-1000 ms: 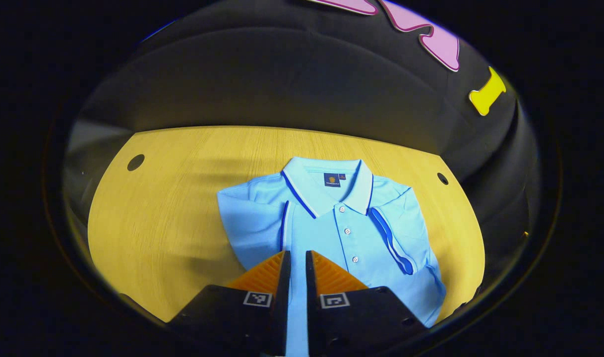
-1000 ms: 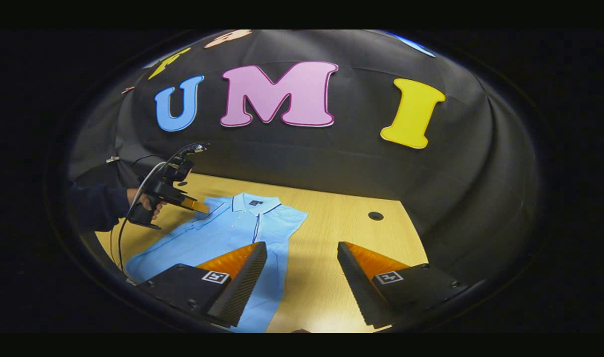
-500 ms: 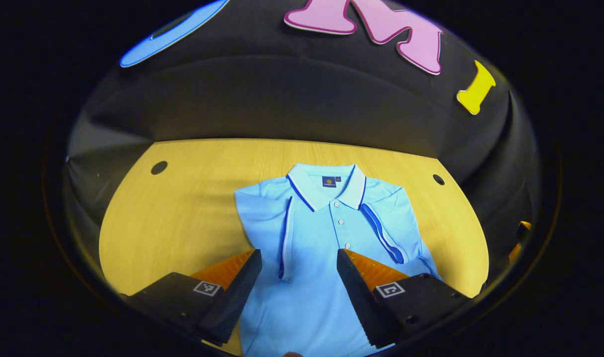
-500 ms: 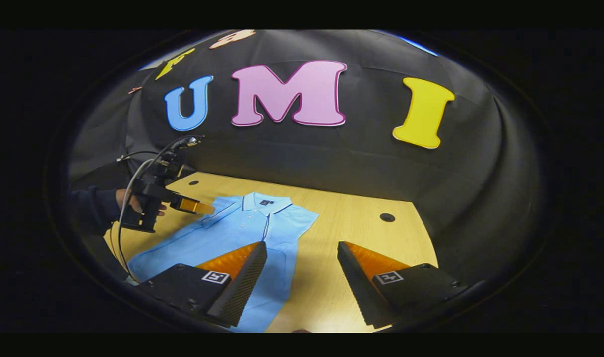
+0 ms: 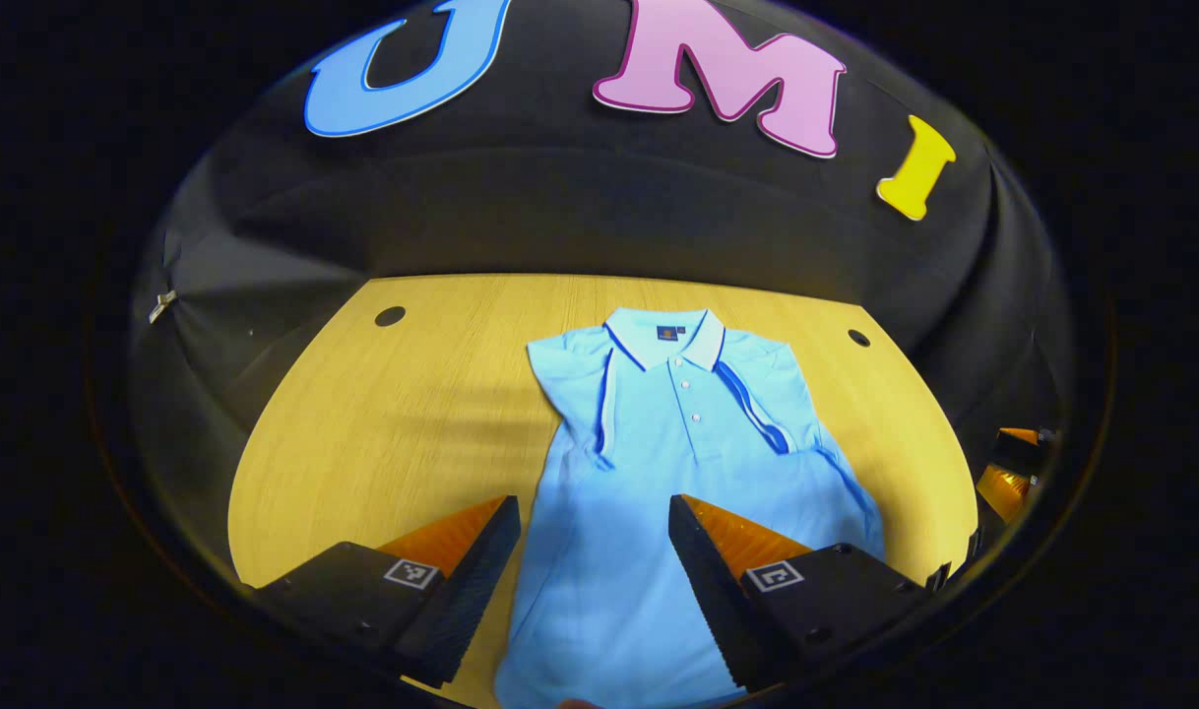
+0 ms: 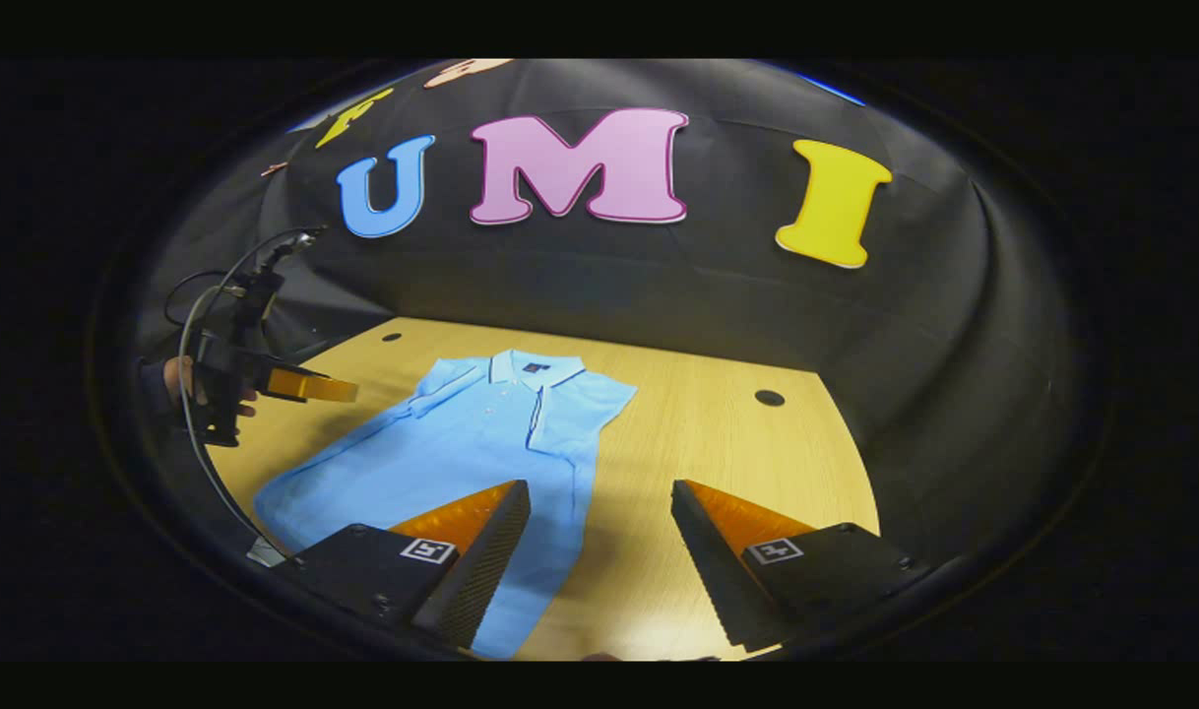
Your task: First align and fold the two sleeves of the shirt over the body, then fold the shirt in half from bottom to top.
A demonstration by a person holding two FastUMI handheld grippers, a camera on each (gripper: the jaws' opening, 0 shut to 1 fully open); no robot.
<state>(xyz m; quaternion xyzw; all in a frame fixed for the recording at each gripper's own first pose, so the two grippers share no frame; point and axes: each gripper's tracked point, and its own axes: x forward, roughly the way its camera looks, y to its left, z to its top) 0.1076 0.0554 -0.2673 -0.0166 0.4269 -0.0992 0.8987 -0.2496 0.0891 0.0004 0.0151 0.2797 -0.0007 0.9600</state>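
Note:
A light blue polo shirt (image 5: 659, 463) lies flat on the wooden table (image 5: 383, 433), collar (image 5: 666, 335) at the far end. Both short sleeves (image 5: 575, 394) are folded in over the body. My left gripper (image 5: 595, 537) hangs open above the shirt's lower part, holding nothing. In the right gripper view, the shirt (image 6: 452, 443) sits to the left. There my right gripper (image 6: 599, 532) stands open over the shirt's right edge and bare table. A hand (image 6: 181, 379) holds the left gripper (image 6: 314, 386) in the air, off the shirt's left side.
Two dark round holes (image 5: 390, 316) (image 5: 858, 338) mark the table's far corners. The black cloth wall rises right behind the table. At the far right edge of the left gripper view, part of the right gripper (image 5: 1008, 478) shows.
My left gripper was shut on the left sleeve over the body; it opened, let the sleeve go and pulled back toward the hem. The right gripper stayed open and barely moved.

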